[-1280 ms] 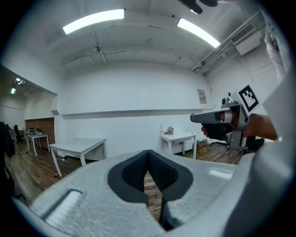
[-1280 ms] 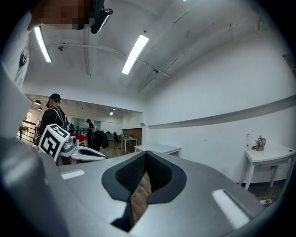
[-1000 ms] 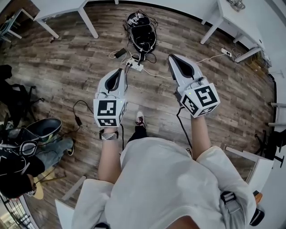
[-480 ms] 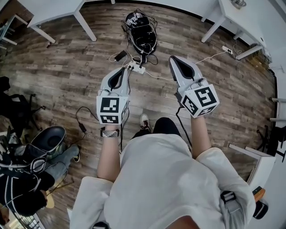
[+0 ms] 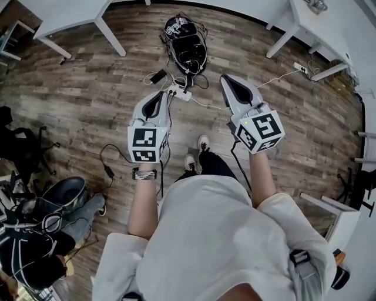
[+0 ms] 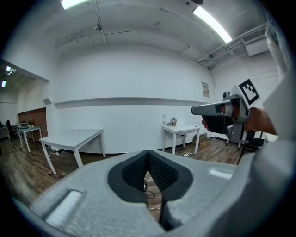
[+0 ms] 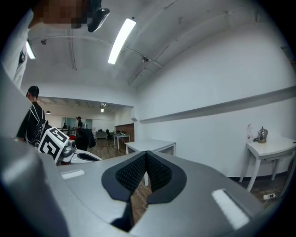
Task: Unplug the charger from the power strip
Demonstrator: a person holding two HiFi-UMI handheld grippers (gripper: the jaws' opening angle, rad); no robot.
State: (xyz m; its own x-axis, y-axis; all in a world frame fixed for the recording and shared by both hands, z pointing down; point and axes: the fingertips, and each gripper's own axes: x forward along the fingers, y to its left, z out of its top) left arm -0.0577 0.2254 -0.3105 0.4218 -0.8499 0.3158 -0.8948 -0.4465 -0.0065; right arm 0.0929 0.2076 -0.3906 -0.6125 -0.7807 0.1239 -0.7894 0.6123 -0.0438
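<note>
**Approach to the power strip point(image 5: 178, 91).** Compared with a second ago, the wearer is stepping forward. One shoe point(image 5: 204, 143) is now leading toward 12 o'clock, and the seated bystander point(image 5: 35, 235) at 8 o'clock is sliding toward the lower edge. The strip is drawing slightly closer to the tip of the left gripper point(image 5: 159, 94). The right gripper point(image 5: 227, 80) is travelling alongside at 1 o'clock.

Both tongs are clenched on nothing, with the pads meeting tip to tip in each gripper view.

The strip is lying on the floor point(image 5: 88, 88) at 12 o'clock, between the two tips, with white leads running from it. A black brick, taken to be the charger point(image 5: 157, 74), is resting near it at 11 o'clock. Whether its plug is seated is too small to tell.

*Reading:* the task is sitting in its reach phase. Nothing is being touched, and the jaws are needing to open before any pull.

*Setting:* the floor is wood-plank. A black pack point(image 5: 187, 47) tangled in cables is lying beyond the strip at 12 o'clock. White tables point(image 5: 64, 12) are standing at 10 and 2 o'clock against white walls.
</note>
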